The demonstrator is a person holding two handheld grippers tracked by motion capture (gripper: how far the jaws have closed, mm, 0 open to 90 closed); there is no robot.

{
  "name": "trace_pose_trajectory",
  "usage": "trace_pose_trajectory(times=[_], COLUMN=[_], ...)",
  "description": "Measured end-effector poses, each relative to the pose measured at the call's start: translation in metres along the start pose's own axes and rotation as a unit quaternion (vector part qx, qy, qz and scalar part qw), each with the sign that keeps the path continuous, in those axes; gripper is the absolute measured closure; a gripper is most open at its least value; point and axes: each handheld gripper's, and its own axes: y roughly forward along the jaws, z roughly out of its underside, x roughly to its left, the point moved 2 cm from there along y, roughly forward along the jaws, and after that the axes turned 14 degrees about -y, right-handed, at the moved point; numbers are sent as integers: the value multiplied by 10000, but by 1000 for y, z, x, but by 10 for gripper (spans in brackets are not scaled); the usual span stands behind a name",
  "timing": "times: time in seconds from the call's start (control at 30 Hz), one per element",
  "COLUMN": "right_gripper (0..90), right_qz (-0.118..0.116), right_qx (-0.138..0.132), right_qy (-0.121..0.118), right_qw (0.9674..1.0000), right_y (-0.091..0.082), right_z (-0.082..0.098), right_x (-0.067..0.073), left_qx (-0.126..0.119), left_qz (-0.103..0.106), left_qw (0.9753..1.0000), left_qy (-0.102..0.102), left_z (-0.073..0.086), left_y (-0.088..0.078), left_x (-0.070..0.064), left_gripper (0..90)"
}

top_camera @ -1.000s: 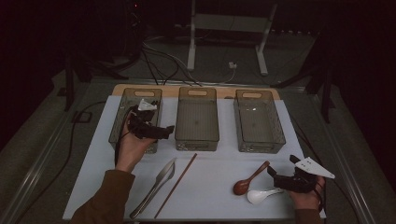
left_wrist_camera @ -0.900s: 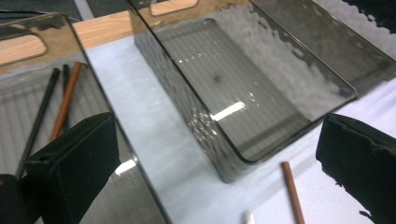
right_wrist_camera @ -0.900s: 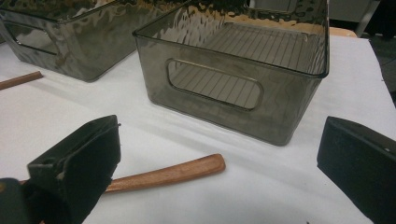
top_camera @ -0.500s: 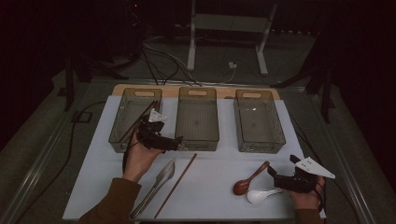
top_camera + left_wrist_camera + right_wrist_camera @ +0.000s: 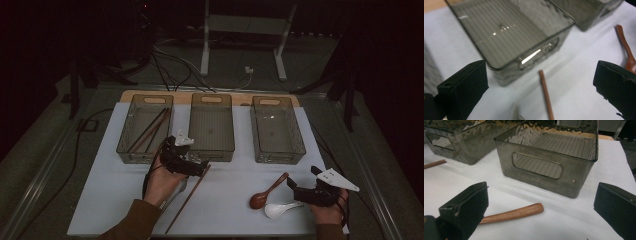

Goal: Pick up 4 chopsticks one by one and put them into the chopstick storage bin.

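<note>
A: How far along is the sorting?
B: Two chopsticks [image 5: 150, 131] lie in the left bin [image 5: 123, 141]. One chopstick [image 5: 189, 198] and both spoons [image 5: 267, 191] remain on the bench [image 5: 230, 210].
A: And the fingers?
B: Left gripper [image 5: 202, 167] wide over that chopstick; right gripper [image 5: 291, 190] wide, empty, by the spoons.

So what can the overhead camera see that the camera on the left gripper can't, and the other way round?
The high view alone takes in the left bin with chopsticks inside, the right bin, the white spoon and both hands.

The left gripper view alone gives a close look at its own black jaws, standing wide apart, and the ribbed floor of the middle bin.

Both show that middle bin, the loose chopstick on the white mat and the brown spoon.
</note>
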Motion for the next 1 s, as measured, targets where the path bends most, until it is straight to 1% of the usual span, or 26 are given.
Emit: trace_pose_trajectory(times=[0.1, 0.17, 0.23, 0.3, 0.43, 0.53, 0.6, 0.63, 0.7, 0.8, 0.87, 1.0], right_gripper=[0, 0, 0, 0, 0, 0, 0, 0, 0, 0, 0, 0], right_qz=[6, 12, 18, 16, 12, 20, 24, 23, 27, 22, 25, 36], right_qx=[-33, -29, -36, -26, -31, -33, -33, -31, -42, -38, -44, -44], right_qy=[-10, 8, 3, 3, 0, 16, 11, 12, 5, 11, 14, 14], right_qw=[10000, 10000, 10000, 10000, 10000, 10000, 10000, 10000, 10000, 10000, 10000, 10000], right_y=[-1, -1, -1, -1, -1, -1, -1, -1, -1, -1, -2, -2], right_z=[-1, -1, -1, 0, -1, -1, -1, -1, -1, -1, -1, -1], right_x=[0, 0, -1, -1, 0, 0, 0, 0, 0, -1, -1, -1], left_qx=[57, 104, 164, 149, 207, 264, 275, 266, 315, 393, 438, 539], left_qz=[6, 65, 86, 127, 167, 201, 180, 186, 222, 225, 250, 263], left_qw=[10000, 9999, 9998, 9998, 9996, 9994, 9994, 9994, 9992, 9989, 9987, 9981], left_qy=[8, -8, 26, 7, 0, 40, 89, 104, 69, 127, 108, 134], left_z=[5, 8, 12, 15, 21, 26, 28, 30, 32, 38, 40, 46], left_y=[3, 4, 5, 6, 9, 10, 11, 11, 13, 16, 18, 21], left_x=[-4, -6, -9, -11, -15, -19, -22, -23, -24, -26, -27, -29], left_gripper=[7, 7, 7, 7, 8, 8, 8, 8, 8, 13, 13, 14])
